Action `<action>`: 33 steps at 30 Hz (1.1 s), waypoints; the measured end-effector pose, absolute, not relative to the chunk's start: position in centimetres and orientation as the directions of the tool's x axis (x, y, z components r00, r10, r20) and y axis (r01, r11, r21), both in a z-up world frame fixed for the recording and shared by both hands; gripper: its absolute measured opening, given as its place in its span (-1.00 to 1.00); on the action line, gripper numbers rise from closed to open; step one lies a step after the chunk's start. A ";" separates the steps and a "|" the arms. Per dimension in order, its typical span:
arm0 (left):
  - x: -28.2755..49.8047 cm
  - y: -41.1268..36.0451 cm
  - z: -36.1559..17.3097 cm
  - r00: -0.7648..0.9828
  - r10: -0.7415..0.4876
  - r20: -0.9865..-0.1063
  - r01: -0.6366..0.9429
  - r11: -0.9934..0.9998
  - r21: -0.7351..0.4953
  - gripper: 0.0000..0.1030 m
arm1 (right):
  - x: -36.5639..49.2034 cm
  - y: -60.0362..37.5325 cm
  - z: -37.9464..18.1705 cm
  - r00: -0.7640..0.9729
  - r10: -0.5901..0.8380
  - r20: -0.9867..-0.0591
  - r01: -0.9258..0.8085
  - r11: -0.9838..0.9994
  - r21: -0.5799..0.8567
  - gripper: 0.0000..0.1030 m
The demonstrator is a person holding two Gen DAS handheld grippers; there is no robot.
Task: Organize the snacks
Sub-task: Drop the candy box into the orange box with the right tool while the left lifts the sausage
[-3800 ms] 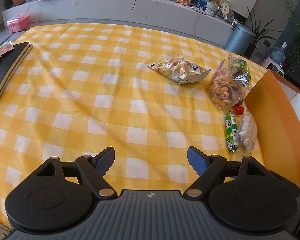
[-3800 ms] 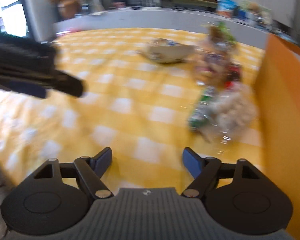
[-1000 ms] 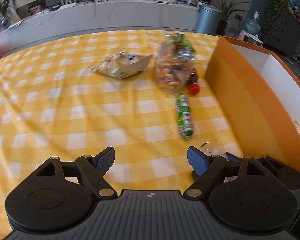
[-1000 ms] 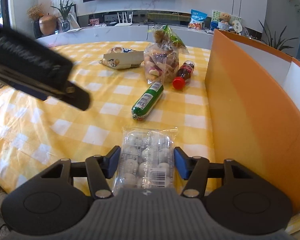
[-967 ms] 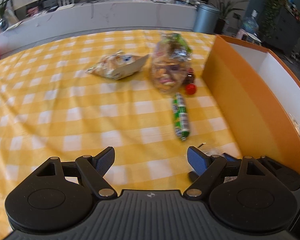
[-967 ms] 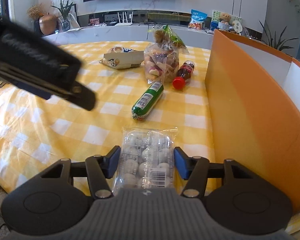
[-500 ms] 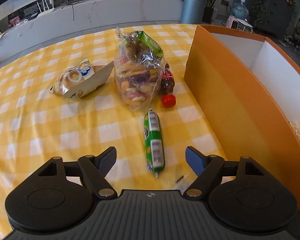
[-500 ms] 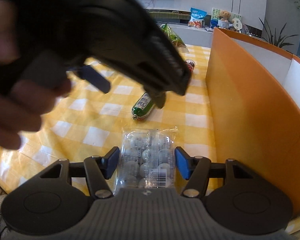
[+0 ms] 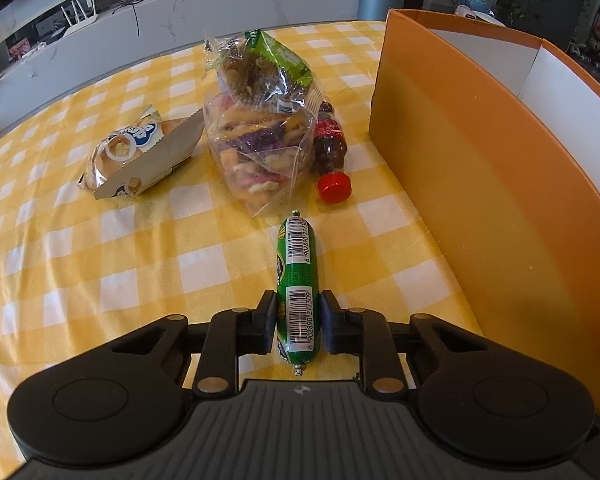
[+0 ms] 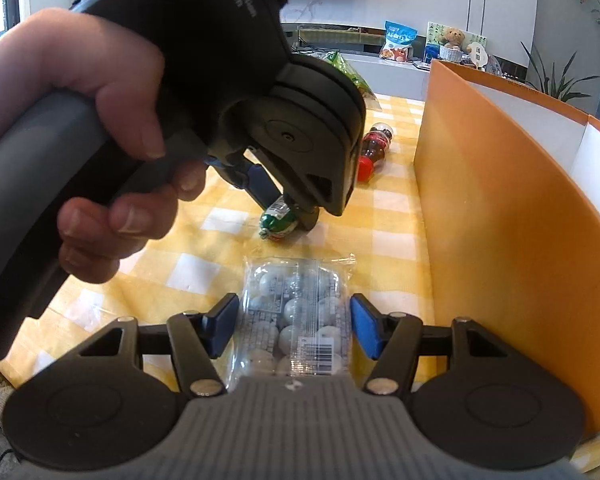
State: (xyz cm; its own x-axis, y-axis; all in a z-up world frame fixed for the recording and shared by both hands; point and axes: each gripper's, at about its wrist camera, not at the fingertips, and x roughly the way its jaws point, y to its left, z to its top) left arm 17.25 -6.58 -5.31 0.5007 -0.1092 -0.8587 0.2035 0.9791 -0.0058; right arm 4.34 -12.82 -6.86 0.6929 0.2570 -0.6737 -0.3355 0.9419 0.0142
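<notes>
your left gripper (image 9: 298, 318) was clamped on the green sausage (image 9: 297, 280), low on the checked cloth (image 9: 100, 264) just left of the orange box (image 9: 480, 184). your right gripper (image 10: 292, 330) sat spread around the clear egg pack (image 10: 296, 316) beside that box, not pinching it.

Left gripper (image 9: 298, 322): jaws closed in from 9 and 3 o'clock, both pads pressed on the near half of the sausage (image 9: 297, 280), body low and angled down toward 12 o'clock. Left hand (image 10: 88, 152), seen from the right wrist camera at 10 o'clock, is wrapped around the grey handle with fingers curled under and the thumb on top. Right gripper (image 10: 292, 328): jaws apart, blue pads straddling the egg pack (image 10: 296, 316) close on either side, contact not resolvable.
</notes>
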 end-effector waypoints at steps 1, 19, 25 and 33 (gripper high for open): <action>17.0 -6.5 -5.3 0.506 -0.107 -0.856 0.211 0.978 0.003 -0.51 | 4.3 -12.8 -6.9 0.694 0.257 -0.673 -0.337 0.941 0.013 0.17; 12.4 -1.1 0.1 0.685 -0.137 -0.716 0.076 0.990 -0.118 -0.51 | 3.9 -15.4 -4.6 0.656 0.459 -0.599 -0.314 0.888 0.336 0.09; 12.1 0.2 1.7 0.713 -0.199 -0.672 0.082 0.976 -0.201 -0.51 | 3.9 -16.4 -2.8 0.659 0.527 -0.537 -0.294 0.837 0.461 0.08; 10.6 1.4 3.7 0.718 -0.295 -0.631 0.127 0.946 -0.299 -0.51 | 4.0 -18.3 -0.6 0.681 0.571 -0.459 -0.292 0.786 0.545 0.08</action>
State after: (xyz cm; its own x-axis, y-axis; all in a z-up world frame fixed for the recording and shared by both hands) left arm 10.62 1.37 3.68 0.7176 -0.2951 -0.6309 0.1265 0.9460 -0.2986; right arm 3.95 -18.30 -0.58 0.6808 0.5709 -0.4589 -0.2917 0.7860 0.5451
